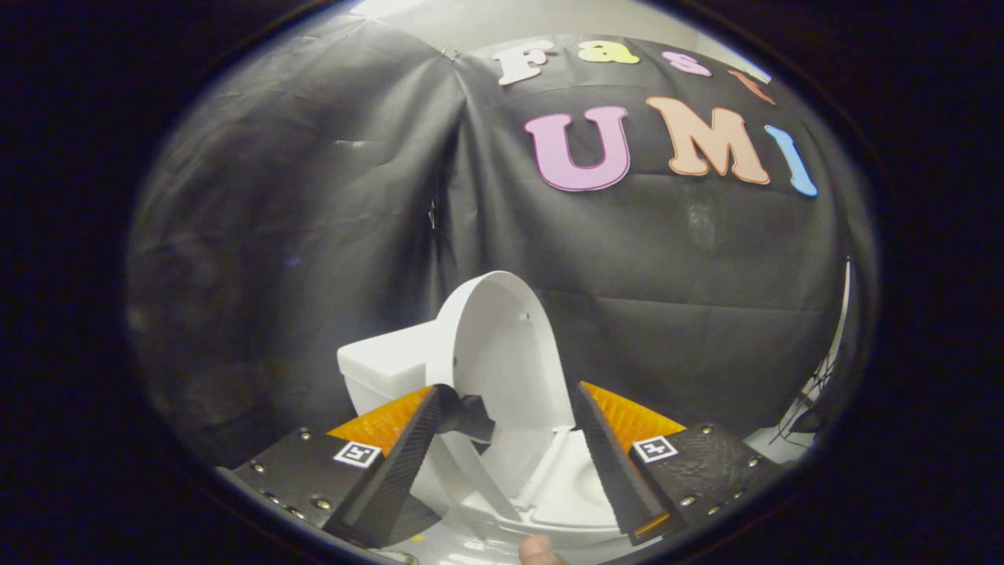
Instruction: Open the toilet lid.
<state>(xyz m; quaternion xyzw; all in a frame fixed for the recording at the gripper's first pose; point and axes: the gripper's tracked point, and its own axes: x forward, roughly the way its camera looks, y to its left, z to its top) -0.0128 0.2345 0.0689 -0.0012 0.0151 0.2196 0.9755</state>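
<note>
A white toilet stands just ahead of my fingers. Its lid (506, 345) is raised upright, leaning back toward the white tank (384, 365). Below the lid, the seat and bowl (565, 494) show between my fingers. My gripper (510, 408) is open, with the left finger (416, 439) near the lid's left edge and the right finger (600, 447) beside its right edge. Neither finger presses on the lid. A small dark part sticks out from the left finger toward the lid.
Black cloth walls (314, 235) close in behind and to both sides of the toilet. A fingertip (537, 551) of a person shows at the bottom between my fingers. Some dark cables (808, 400) hang at the far right by a white edge.
</note>
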